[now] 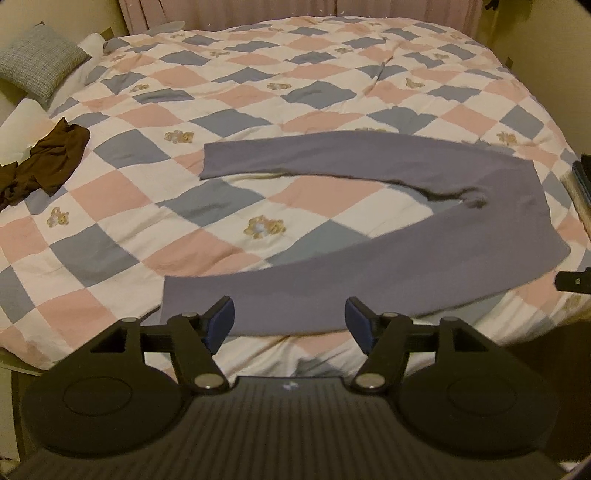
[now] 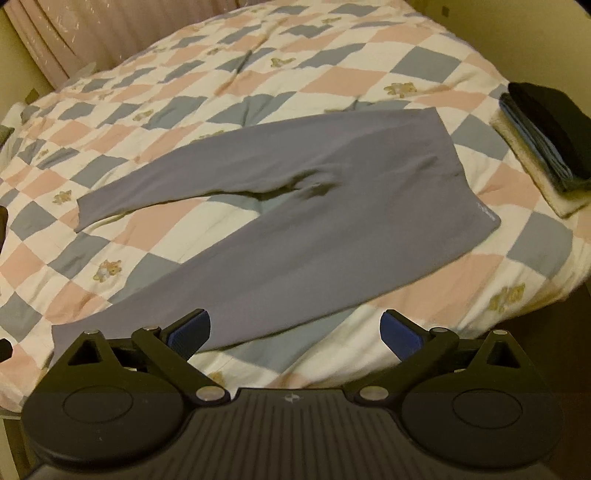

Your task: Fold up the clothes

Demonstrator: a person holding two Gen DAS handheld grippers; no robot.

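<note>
1. Leggings (image 1: pixel 388 254) lie flat on the quilt (image 1: pixel 147 110), legs spread apart; the left gripper (image 1: pixel 290 319) hovers over the near leg's end, fingers wide apart. A brown garment (image 1: pixel 48 158) lies far left.
2. Leggings (image 2: pixel 295 229) fill mid-quilt (image 2: pixel 443 258); right gripper (image 2: pixel 295 332) gapes, holding nothing. A folded stack (image 2: pixel 546 140) sits right.

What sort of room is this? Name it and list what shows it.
Most likely a bedroom: a bed under a checkered quilt, a grey pillow at its head, pink curtains behind, and grey leggings laid out flat beside a folded stack.
</note>
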